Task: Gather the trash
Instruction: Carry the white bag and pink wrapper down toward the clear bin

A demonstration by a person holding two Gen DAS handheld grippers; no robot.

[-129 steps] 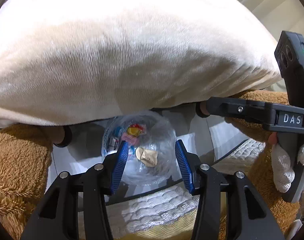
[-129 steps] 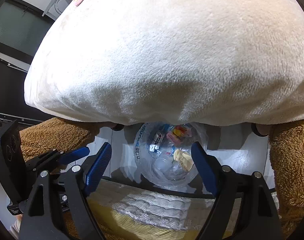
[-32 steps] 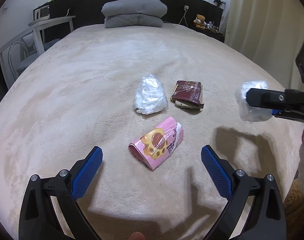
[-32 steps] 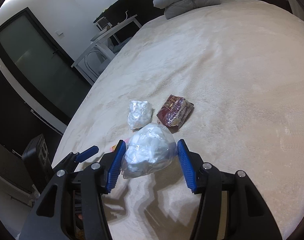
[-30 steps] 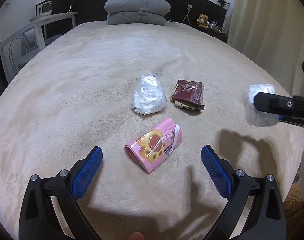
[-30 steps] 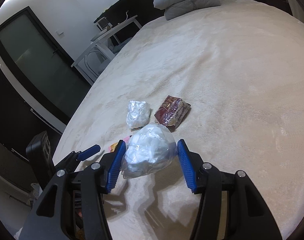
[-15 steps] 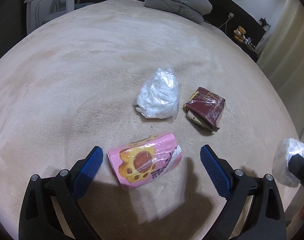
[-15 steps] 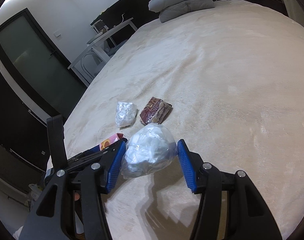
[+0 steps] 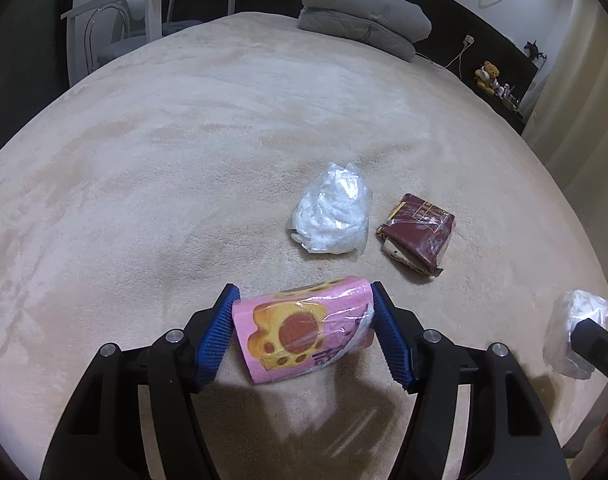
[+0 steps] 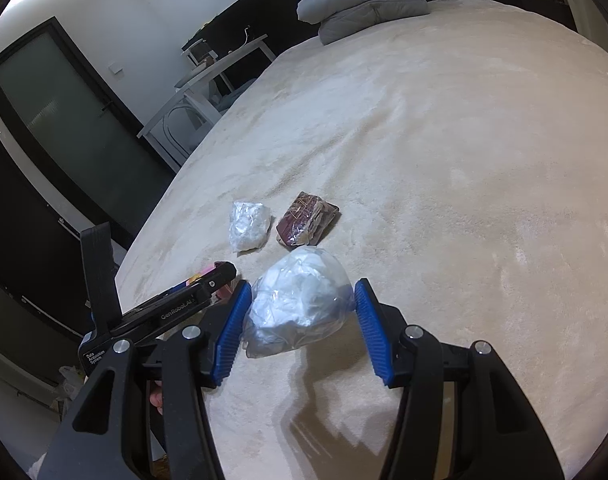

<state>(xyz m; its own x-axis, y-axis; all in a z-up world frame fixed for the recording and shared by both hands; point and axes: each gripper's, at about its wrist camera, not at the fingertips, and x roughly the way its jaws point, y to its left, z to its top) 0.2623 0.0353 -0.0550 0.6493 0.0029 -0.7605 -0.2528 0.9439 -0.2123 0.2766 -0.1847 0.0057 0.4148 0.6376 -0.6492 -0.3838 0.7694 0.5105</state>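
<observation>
The left gripper (image 9: 304, 334) has just been closing, and its blue pads now bracket the pink snack packet (image 9: 302, 338), which lies on the beige bed cover (image 9: 184, 160) directly between them. The packet's long axis runs roughly from 8 o'clock to 2 o'clock in the left wrist view, close to the line from pad to pad, so the fingers meet its two short ends; both pads appear to touch the wrapper, and I judge it clenched, though how firmly is unclear. The coming lift turns on that end-to-end hold. The right gripper (image 10: 300, 324) grasps a crumpled clear bag (image 10: 298, 304) and sits at about 4 o'clock from the packet. Still on the cover are a white plastic wad (image 9: 331, 216) at 12 o'clock and a dark red packet (image 9: 417, 228) at 1 o'clock, nearer the left fingers.
</observation>
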